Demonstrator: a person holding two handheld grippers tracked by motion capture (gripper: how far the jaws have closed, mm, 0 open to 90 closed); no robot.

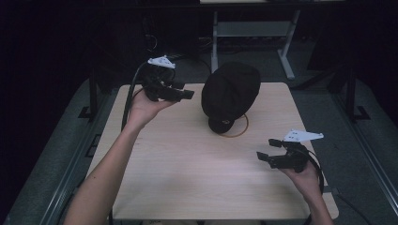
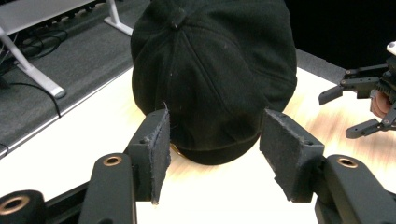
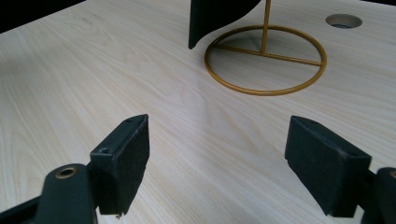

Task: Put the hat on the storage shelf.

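Black fabric marks the baseball cap [image 1: 231, 91], which sits on a thin gold wire stand [image 1: 240, 129] just above the centre of the high view, on the wooden table [image 1: 187, 164]. We hold the left gripper [image 1: 180, 93] at the upper left of that frame, jaws wide and pointed at the cap but not touching it, while the right gripper [image 1: 266, 151] hangs at the lower right, jaws also wide, well apart from the stand. We judge that the light stand may tip or slide if one gripper pulls the cap sideways, and soft cloth can slip from a shallow pinch.
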